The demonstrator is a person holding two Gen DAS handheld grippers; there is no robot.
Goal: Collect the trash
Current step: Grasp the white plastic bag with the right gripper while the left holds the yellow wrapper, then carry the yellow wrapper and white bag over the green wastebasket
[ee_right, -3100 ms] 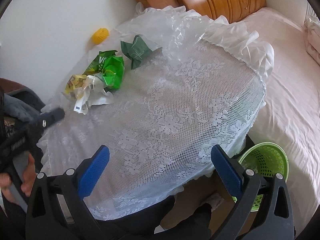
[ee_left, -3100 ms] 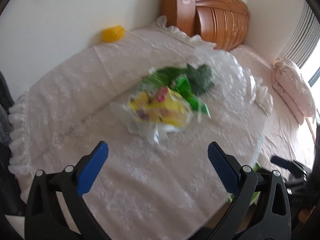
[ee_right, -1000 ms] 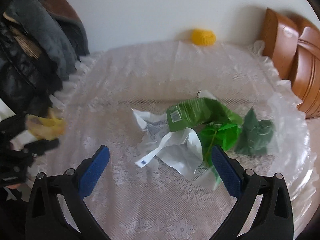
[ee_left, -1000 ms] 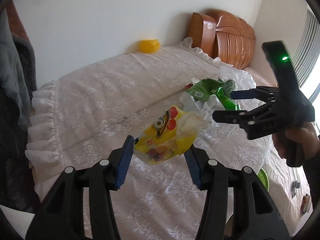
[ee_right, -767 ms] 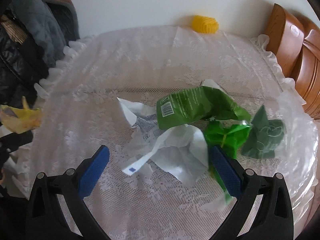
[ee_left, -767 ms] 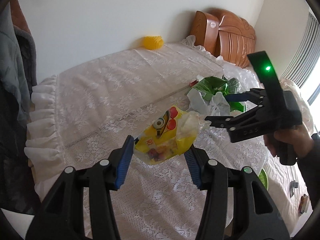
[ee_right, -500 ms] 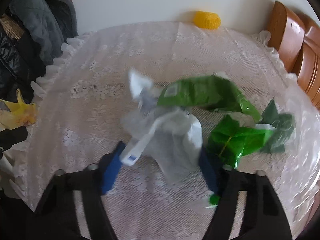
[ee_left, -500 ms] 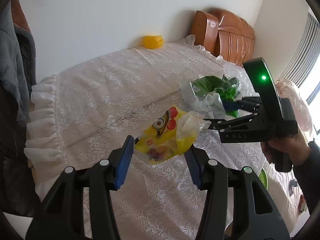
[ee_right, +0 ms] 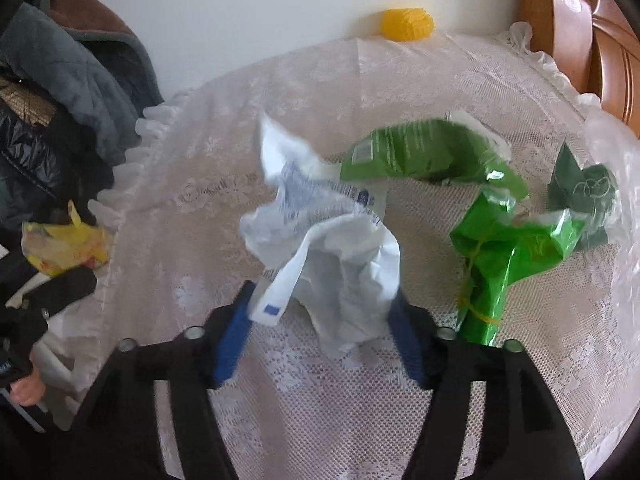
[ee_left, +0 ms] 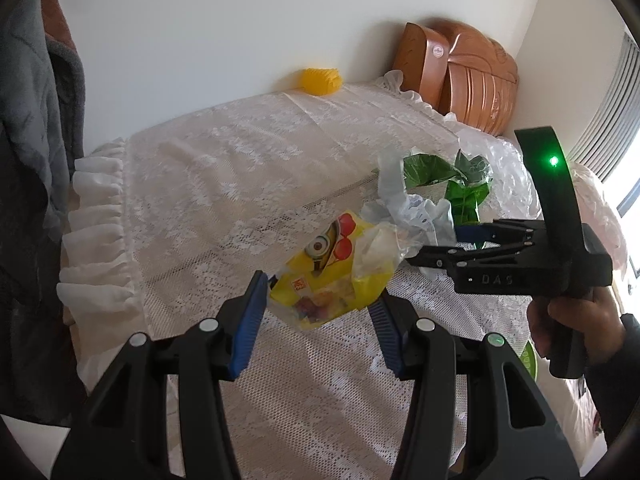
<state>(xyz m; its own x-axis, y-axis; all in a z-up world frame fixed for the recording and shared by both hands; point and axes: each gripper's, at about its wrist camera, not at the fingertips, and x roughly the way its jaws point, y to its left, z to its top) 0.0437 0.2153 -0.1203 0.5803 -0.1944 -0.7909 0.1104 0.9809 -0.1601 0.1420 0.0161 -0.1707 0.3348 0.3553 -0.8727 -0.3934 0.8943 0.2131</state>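
Observation:
My left gripper is shut on a yellow cartoon snack bag, held above the lace-covered table. The right gripper has a crumpled white wrapper between its blue pads. Both pads press on it and it hangs lifted off the cloth, though the jaws are opening a little. In the left wrist view the right gripper carries the same white wrapper. A light green bag, a bright green wrapper and a dark green wrapper lie on the table beyond.
A yellow object sits at the wall edge of the table. A wooden headboard stands at the back right. Clothes hang at the left. Clear plastic film covers the right rim. A green bin shows below the table.
The right gripper came down over the white wrapper, closed on it and raised it off the cloth. The left gripper has kept the yellow bag almost still.

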